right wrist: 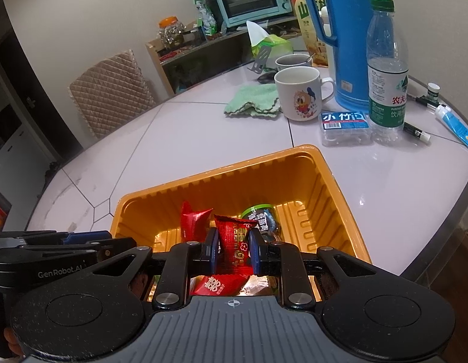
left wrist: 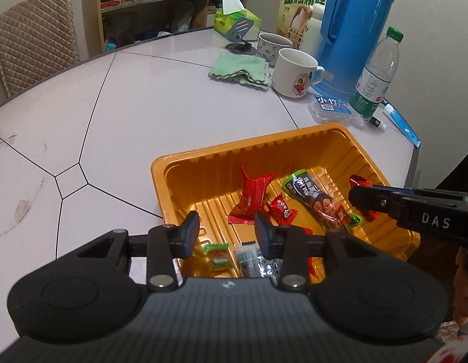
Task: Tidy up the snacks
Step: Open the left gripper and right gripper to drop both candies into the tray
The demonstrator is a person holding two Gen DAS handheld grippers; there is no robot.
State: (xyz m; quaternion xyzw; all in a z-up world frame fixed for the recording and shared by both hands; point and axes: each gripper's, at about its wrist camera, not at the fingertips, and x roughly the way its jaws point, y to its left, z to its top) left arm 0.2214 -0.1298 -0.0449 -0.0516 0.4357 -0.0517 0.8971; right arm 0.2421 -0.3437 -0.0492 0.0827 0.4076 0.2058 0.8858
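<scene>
On the white tiled table [left wrist: 173,96], an orange plastic tray [left wrist: 203,163] is sitting at the near edge, holding the snacks.

- Left gripper [left wrist: 227,227]: you are holding it over the tray's near wall, jaws standing partly apart with nothing between them. Below it, at 6 o'clock in the tray, a green-labelled packet [left wrist: 217,252] and a black-and-silver packet [left wrist: 249,257] are lying side by side.
- Right gripper [right wrist: 233,249]: you are pinching a red foil snack packet [right wrist: 234,242] upright between its blue pads, jaws closed tight on it, above the tray's near right part. In the left view this gripper is coming in from 3 o'clock.
- Tray contents: a red twisted-end packet [left wrist: 252,196] is lying near the centre; a small red candy [left wrist: 282,210] is lying just beside it at 4 o'clock; a long dark sausage packet with green ends [left wrist: 318,196] is lying at 3 o'clock of those.
- Beyond the tray, at 12 to 2 o'clock: a green cloth [left wrist: 240,69], a white cartoon mug [left wrist: 294,72], a blue thermos [left wrist: 352,30], a water bottle [left wrist: 376,75], and a blue-labelled clear box [right wrist: 344,127].
</scene>
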